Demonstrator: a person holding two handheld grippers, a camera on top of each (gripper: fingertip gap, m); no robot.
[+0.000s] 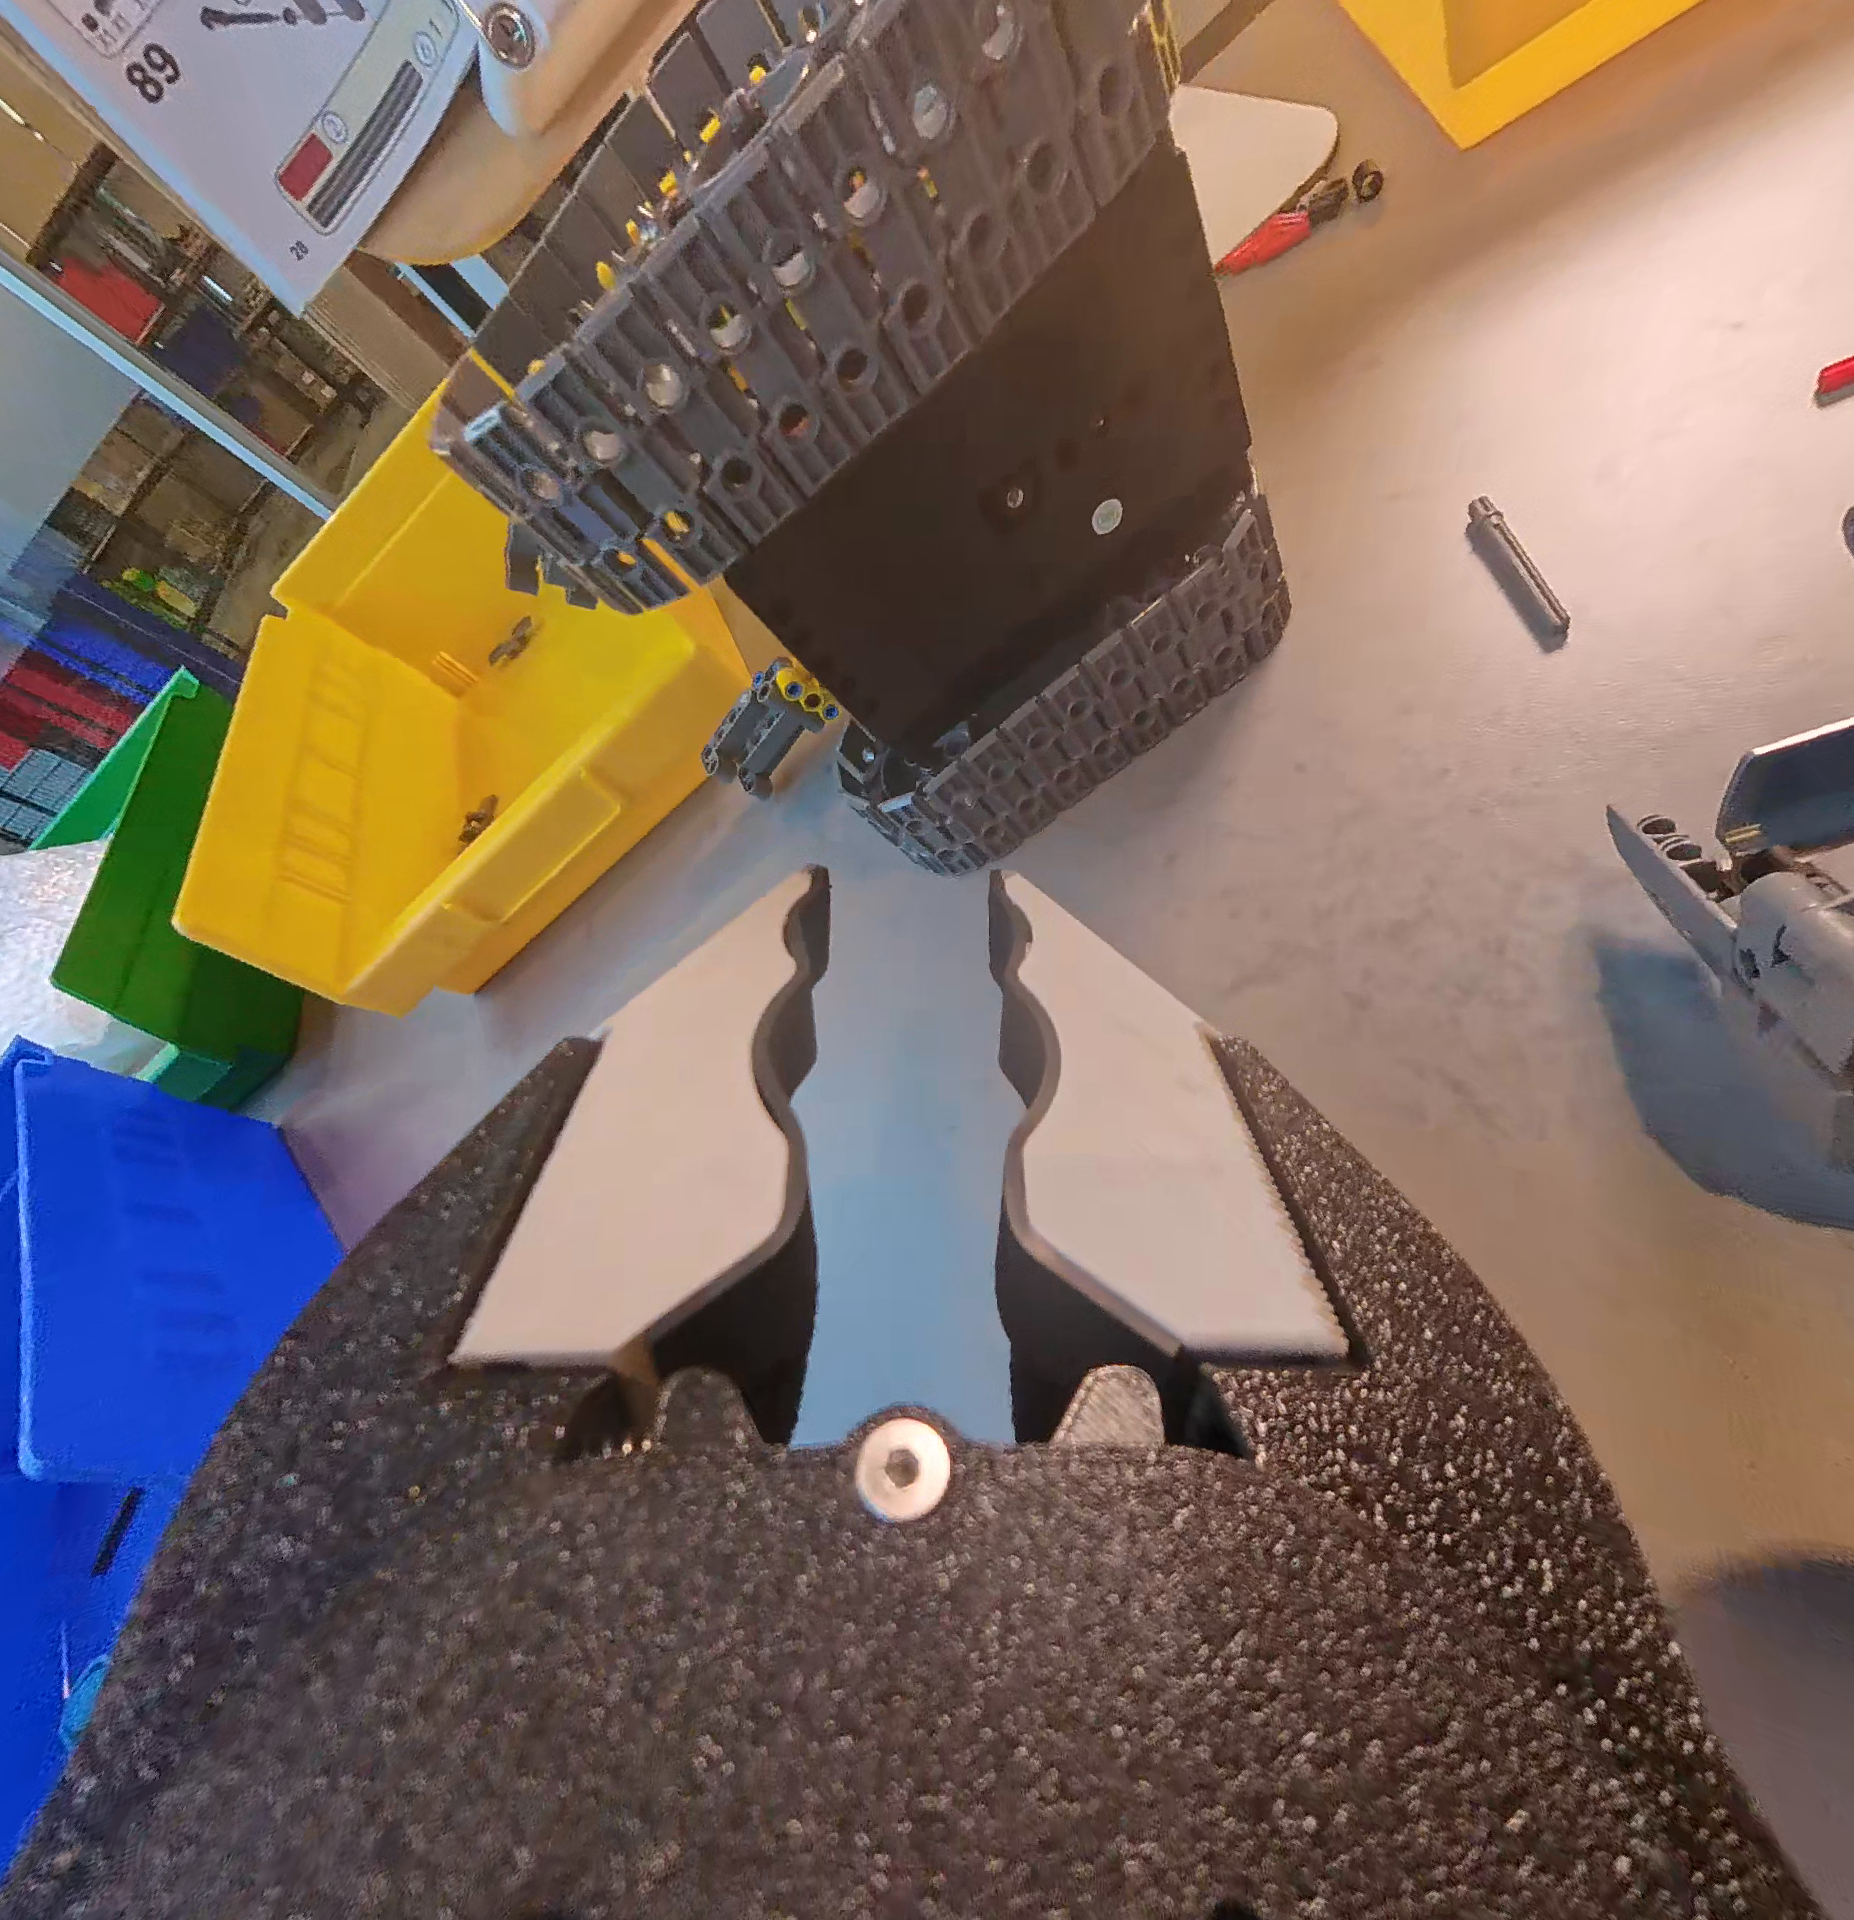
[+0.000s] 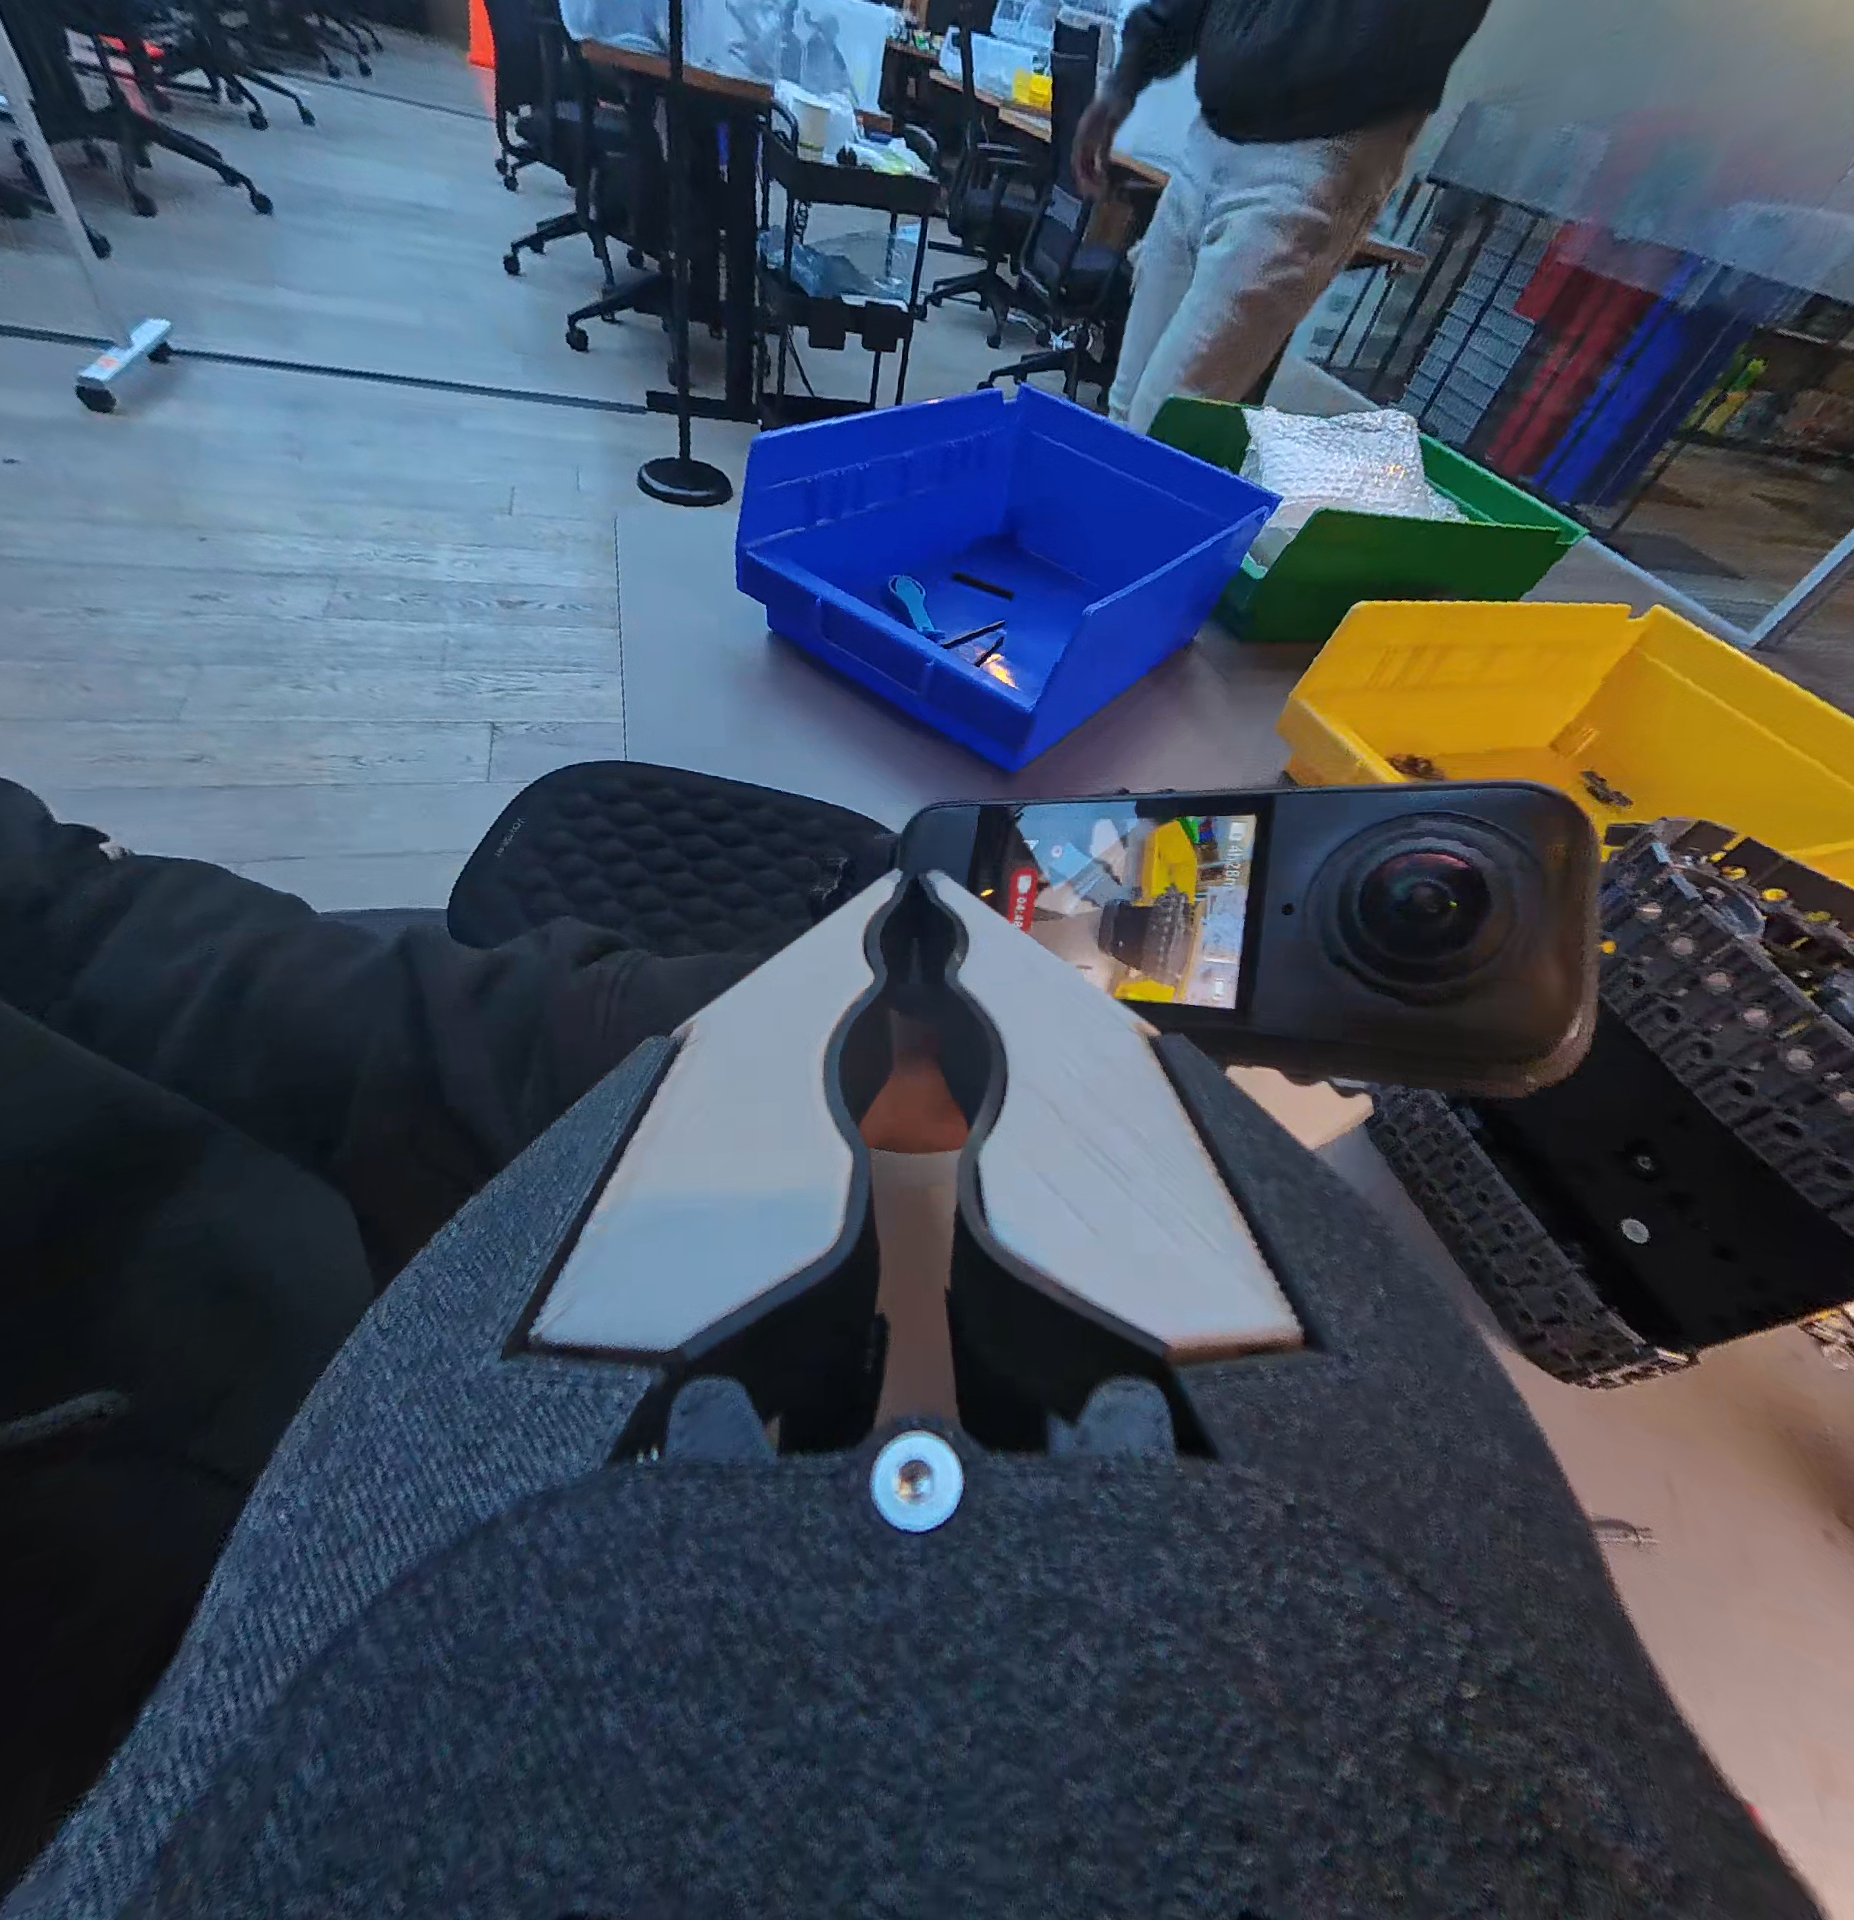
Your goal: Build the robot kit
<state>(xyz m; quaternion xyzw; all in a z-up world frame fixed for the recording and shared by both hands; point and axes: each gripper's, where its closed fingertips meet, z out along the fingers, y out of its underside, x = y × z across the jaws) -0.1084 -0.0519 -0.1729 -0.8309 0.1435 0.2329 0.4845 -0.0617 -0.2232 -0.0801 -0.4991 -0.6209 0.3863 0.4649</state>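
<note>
Grey tabletop [image 1: 1422, 935] (office chairs [image 2: 227, 125] beyond)

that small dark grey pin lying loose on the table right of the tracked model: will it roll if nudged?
Likely yes. The dark grey pin looks round and slim, lying flat on the smooth table, so a sideways nudge should roll it. Probably light and rigid; being thin, it may slip from wide jaws.

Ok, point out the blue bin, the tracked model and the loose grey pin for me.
blue bin [image 2: 1141, 540], right wrist view, on its inner side wall.
tracked model [image 1: 1016, 499], left wrist view, on its black underside between the treads.
loose grey pin [image 1: 1517, 574], left wrist view, on the middle of its shaft.
</note>
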